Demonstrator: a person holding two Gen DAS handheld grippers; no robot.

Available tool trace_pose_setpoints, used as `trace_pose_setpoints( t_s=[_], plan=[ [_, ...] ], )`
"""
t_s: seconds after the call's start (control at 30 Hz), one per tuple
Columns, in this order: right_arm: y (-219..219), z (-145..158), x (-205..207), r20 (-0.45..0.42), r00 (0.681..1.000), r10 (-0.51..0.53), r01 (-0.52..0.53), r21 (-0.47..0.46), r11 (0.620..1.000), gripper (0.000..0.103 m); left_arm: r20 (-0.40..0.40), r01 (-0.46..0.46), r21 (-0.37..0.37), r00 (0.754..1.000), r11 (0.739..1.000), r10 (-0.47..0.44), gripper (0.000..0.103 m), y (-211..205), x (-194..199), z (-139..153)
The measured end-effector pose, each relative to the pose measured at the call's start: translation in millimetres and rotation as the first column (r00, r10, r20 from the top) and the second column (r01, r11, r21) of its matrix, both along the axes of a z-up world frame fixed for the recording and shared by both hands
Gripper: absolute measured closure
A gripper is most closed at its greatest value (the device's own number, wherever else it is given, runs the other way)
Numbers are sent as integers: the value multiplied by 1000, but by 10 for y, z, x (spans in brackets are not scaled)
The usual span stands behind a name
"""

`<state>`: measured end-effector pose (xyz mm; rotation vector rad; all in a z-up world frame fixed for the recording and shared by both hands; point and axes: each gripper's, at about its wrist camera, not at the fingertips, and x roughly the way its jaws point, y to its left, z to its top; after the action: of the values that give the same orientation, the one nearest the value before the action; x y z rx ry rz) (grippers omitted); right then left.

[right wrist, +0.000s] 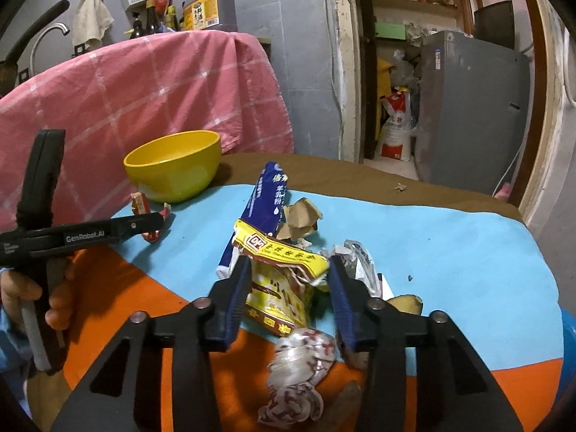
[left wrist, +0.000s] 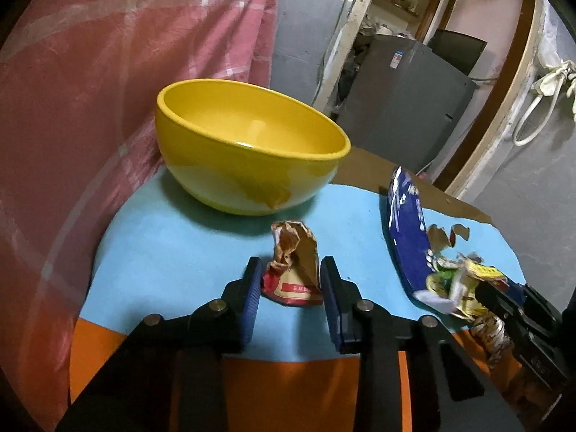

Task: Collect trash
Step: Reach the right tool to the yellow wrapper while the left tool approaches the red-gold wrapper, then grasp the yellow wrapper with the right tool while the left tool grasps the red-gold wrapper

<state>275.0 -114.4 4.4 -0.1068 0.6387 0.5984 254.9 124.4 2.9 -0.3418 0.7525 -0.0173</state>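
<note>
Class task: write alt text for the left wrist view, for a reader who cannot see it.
The left claw is closed around a crumpled red-and-brown wrapper on a blue mat. An empty yellow bowl stands just behind, and a blue packet with more wrappers lies to the right.

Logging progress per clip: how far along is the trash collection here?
Done: nothing; the yellow bowl looks empty. In hand: the left tool has a red-and-brown wrapper between its fingers, the right tool a yellow packet; firm contact on either is unclear. Left: the blue packet, brown scraps and a white-and-red wrapper on the mat.
</note>
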Motion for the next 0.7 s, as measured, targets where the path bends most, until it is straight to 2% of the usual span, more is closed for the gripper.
trace_pose_setpoints(
  t_s=[0.03, 0.1, 0.27, 0.43, 0.7],
  plan=[
    [0, 0, 1, -1, 1000, 0, 0, 3, 1000, 79, 4, 3, 0, 1000, 1000, -3, 75, -3, -26, 5],
    [-15, -14, -3, -11, 1000, 10, -9, 18, 1000, 86, 10, 9, 2, 1000, 1000, -9, 76, -43, -39, 12],
    [-25, 16, -74, 16, 1000, 16, -17, 40, 999, 87, 41, 16, 13, 999, 1000, -17, 76, -164, -129, 83],
    [-184, 141, -207, 94, 996, 1, -13, 130, 991, 87, 119, 31, 15, 992, 999, -33, 76, -303, -267, 261],
    [-649, 538, -526, 260, 961, -91, 16, 277, 961, 87, 275, 107, 60, 954, 992, -119, 76, -866, -399, 664]
  ],
)
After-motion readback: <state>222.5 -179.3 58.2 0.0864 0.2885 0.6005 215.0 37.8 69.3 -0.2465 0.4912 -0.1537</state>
